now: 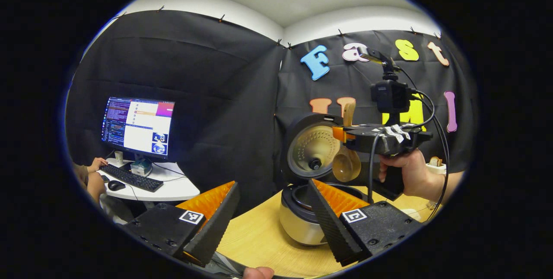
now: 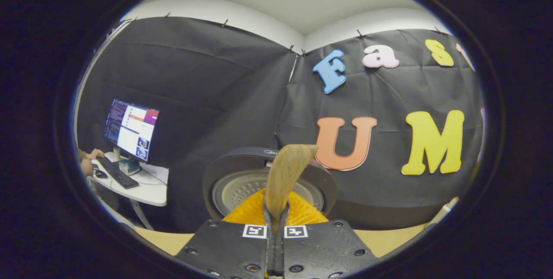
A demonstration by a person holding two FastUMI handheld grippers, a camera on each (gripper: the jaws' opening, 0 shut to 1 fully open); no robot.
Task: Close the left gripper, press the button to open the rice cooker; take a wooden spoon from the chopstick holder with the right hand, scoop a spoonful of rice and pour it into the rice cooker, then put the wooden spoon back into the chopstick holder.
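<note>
The rice cooker (image 1: 298, 223) stands on the wooden table with its lid (image 1: 307, 147) swung up; the lid (image 2: 233, 175) also rises behind my right fingers. My left gripper (image 1: 273, 184) is open, its fingers spread wide in front of the cooker with nothing between them. A hand holds my right gripper (image 1: 339, 134) above the pot, shut on the wooden spoon (image 1: 346, 164). The spoon hangs upright, bowl down in front of the lid, handle tip up. In the right gripper view, my right gripper (image 2: 275, 220) pinches the spoon handle (image 2: 287, 171), which sticks up between the fingers.
A white chopstick holder (image 1: 435, 167) stands at the table's far right, behind the hand. To the left, a white desk (image 1: 173, 188) carries a monitor (image 1: 138, 125), a keyboard (image 1: 131, 177) and a mouse, with a person's hands (image 1: 97, 164) at it.
</note>
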